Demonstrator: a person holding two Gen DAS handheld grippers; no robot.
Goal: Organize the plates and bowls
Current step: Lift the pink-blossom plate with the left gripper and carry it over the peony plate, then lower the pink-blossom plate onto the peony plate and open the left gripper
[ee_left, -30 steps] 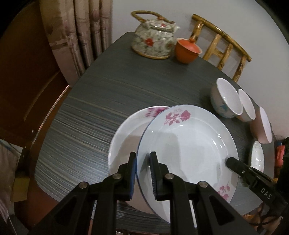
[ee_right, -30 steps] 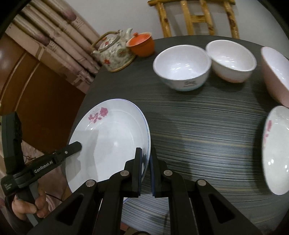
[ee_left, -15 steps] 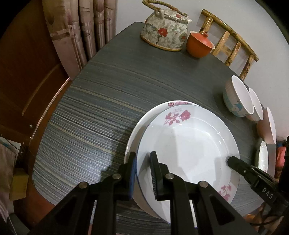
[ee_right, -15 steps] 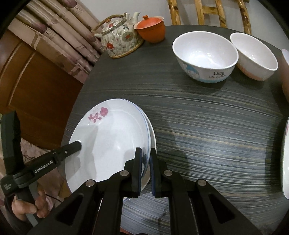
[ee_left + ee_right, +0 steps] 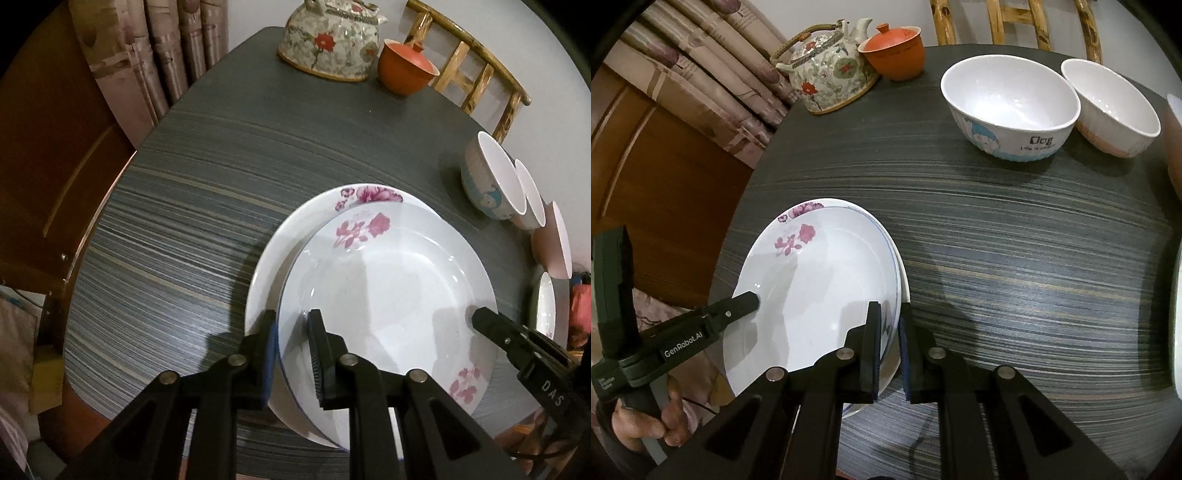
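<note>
Top plate now lowered onto the second plate, both grippers pinching its rim.

The dark striped table (image 5: 207,184) carries everything. A second ago the held plate (image 5: 388,280) hung to one side of the lower plate (image 5: 269,266), leaving much of it bare; now it sits almost squarely over it, apparently resting on it, with only a crescent of the lower rim showing. So this stacking step looks nearly done, and release seems next. The left gripper (image 5: 291,354) is clamped on the near rim. The right gripper (image 5: 889,343) has the opposite rim between its pads, the jaws just beginning to open. Three bowls (image 5: 1008,107) wait unstacked at the far side, near a teapot (image 5: 827,70).
</note>
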